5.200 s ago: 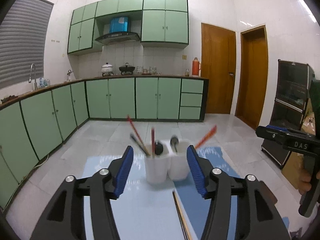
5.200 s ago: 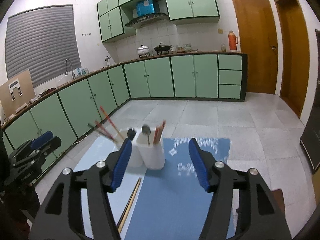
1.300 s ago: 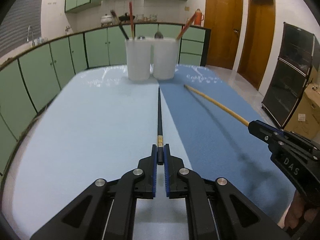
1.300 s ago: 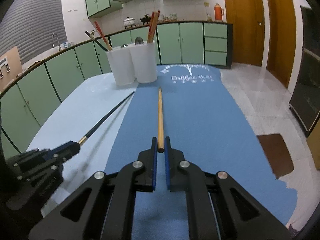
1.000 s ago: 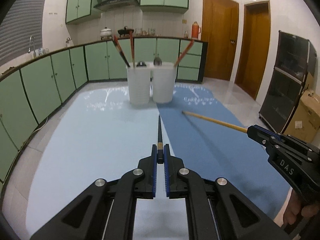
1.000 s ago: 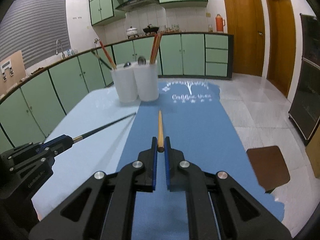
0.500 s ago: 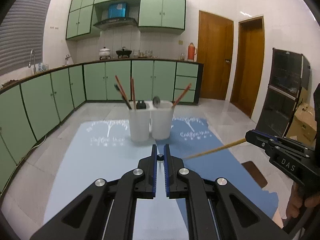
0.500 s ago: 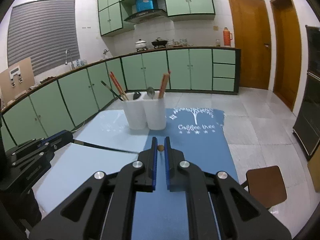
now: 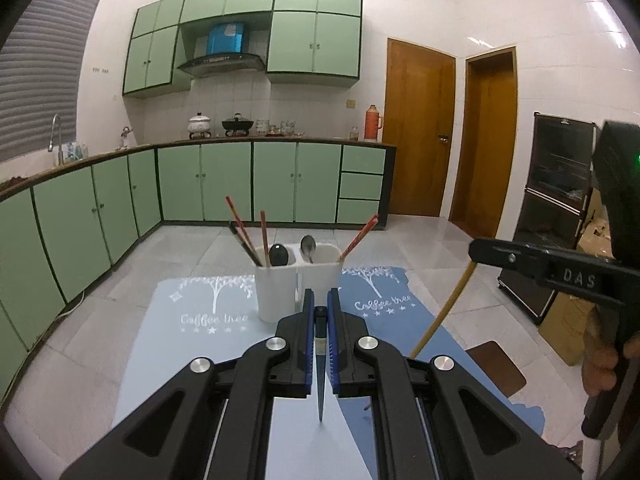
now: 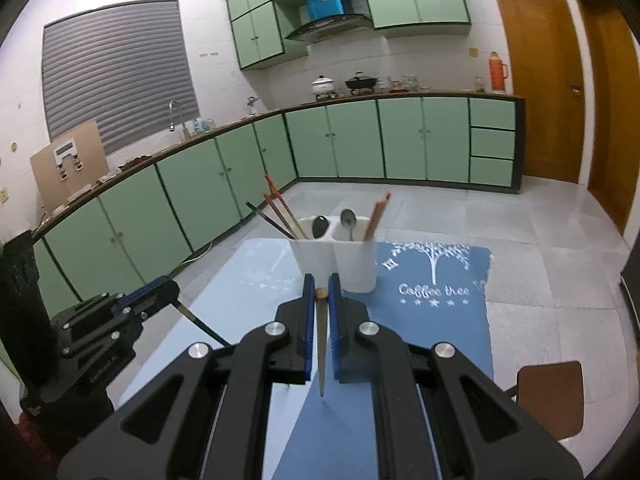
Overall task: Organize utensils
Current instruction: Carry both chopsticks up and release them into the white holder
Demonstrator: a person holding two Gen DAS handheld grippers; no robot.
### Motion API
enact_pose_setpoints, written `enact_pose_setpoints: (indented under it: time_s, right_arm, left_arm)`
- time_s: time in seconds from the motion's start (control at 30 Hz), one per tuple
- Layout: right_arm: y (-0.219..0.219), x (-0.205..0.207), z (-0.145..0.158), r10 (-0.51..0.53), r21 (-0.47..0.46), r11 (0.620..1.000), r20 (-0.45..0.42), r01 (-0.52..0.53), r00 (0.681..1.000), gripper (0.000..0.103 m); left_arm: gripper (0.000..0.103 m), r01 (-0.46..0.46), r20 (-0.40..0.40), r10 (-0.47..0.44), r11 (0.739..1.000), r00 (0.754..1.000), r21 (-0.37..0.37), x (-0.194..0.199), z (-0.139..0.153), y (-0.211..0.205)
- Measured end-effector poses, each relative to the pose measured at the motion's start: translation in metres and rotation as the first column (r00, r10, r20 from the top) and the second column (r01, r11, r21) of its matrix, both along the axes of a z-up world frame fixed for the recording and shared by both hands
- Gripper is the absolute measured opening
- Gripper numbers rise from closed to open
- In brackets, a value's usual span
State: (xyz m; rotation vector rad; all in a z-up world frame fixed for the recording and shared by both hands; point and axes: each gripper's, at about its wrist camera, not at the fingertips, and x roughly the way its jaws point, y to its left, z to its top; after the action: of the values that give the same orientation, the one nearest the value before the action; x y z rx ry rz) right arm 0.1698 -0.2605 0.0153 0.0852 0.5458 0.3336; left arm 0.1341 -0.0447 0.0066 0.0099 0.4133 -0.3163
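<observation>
We hold each hand-held gripper clamped on one chopstick: left hand-held gripper [image 9: 318, 314] on a thin dark chopstick [image 9: 320, 380], right hand-held gripper [image 10: 321, 294] on a tan wooden chopstick [image 10: 321, 356], tips hanging down, probably for dropping into the white twin-cup plastic holder [image 10: 336, 260] just beyond.

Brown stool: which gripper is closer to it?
Right. The right gripper is above the dark blue mat beside the brown stool; the left gripper, above the light blue mat.

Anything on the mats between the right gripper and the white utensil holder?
No. In the right wrist view, only bare dark blue mat lies between the right gripper, shut on a wooden chopstick, and the white utensil holder.
</observation>
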Motion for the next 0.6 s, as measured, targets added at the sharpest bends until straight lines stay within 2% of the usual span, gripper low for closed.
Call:
enact_pose_setpoints:
  time_s: [0.3,0.6]
  right_arm:
    - [0.003,0.024,0.044,0.037,-0.004,0.999,0.049,-0.036,0.998,0.006]
    - [0.005,0.068,0.092,0.006,-0.023,1.000,0.130,-0.003,0.991,0.006]
  left_arm:
    - [0.006,0.033,0.068,-0.032,0.999,0.997,-0.003,0.012,0.030,-0.001]
    - [0.006,0.025,0.238,-0.021,1.000,0.971,-0.016,0.051,0.093,-0.011]
